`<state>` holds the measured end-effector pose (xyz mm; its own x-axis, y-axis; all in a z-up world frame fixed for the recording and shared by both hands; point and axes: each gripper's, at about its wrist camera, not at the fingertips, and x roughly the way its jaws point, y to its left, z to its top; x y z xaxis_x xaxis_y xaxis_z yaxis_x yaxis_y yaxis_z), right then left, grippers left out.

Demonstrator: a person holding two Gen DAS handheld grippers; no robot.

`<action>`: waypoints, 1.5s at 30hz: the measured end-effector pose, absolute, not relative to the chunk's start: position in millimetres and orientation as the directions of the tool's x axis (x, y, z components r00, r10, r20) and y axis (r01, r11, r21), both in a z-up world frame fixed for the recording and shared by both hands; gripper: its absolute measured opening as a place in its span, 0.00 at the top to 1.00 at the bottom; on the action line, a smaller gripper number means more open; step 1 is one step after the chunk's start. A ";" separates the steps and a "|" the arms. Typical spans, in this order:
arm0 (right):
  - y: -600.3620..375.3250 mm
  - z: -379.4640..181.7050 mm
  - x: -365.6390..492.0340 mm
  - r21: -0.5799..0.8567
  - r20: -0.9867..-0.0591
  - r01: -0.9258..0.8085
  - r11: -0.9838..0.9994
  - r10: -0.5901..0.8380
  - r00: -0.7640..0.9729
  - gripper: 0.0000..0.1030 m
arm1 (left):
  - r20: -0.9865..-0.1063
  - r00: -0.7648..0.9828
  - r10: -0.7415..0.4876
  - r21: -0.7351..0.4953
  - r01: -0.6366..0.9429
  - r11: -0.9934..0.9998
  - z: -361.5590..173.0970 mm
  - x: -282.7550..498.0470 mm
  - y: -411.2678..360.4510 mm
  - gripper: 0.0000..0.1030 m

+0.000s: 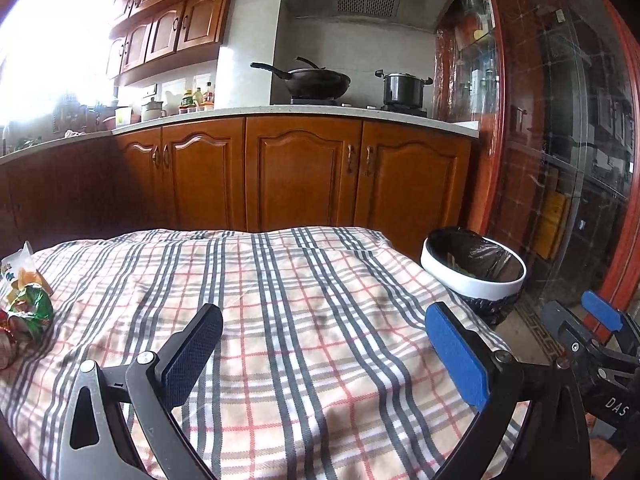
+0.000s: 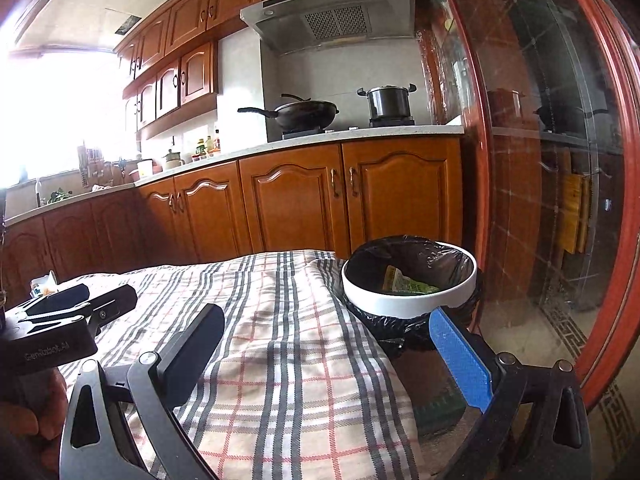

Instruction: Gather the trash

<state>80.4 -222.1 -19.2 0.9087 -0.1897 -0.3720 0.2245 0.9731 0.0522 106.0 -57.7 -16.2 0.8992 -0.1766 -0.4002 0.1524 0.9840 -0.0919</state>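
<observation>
Green crinkled wrapper (image 1: 30, 310) on plaid cloth (image 1: 304, 320), both tools spread apart, empty

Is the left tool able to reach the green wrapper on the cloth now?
Probably yes. The left tool is open and holds nothing, and only bare checked cloth lies between it and the green wrapper at its left.

Cut off and hidden

Crinkled green-and-white snack wrappers (image 1: 24, 300) clipped by left frame edge; green-yellow packet (image 2: 404, 282) inside black-lined white-rimmed bin (image 2: 408, 300) partly hidden by rim; window area washed out.
</observation>
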 end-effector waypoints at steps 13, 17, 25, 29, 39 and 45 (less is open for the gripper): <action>-219.2 -16.4 80.9 0.047 -0.368 0.208 0.977 -0.176 0.913 0.00 | -0.398 0.901 -0.174 -0.078 0.156 0.985 -21.0 111.2 -52.2 0.01; -219.2 -16.3 80.8 0.048 -0.367 0.208 0.977 -0.176 0.913 0.00 | -0.394 0.904 -0.168 -0.072 0.152 0.986 -20.8 110.9 -52.1 0.01; -218.8 -16.3 80.0 0.050 -0.365 0.204 0.978 -0.173 0.915 0.00 | -0.386 0.908 -0.163 -0.065 0.149 0.987 -23.1 110.7 -50.8 0.01; -218.4 -16.1 79.8 0.052 -0.365 0.203 0.978 -0.171 0.915 0.00 | -0.386 0.908 -0.163 -0.066 0.149 0.987 -23.4 111.5 -49.3 0.01; -220.9 -16.3 80.0 0.057 -0.355 0.190 0.980 -0.158 0.921 0.00 | -0.376 0.914 -0.155 -0.045 0.149 0.988 -24.2 110.8 -49.4 0.01; -221.4 -16.6 79.7 0.059 -0.355 0.190 0.980 -0.158 0.922 0.00 | -0.378 0.913 -0.156 -0.040 0.153 0.987 -25.4 112.0 -48.9 0.01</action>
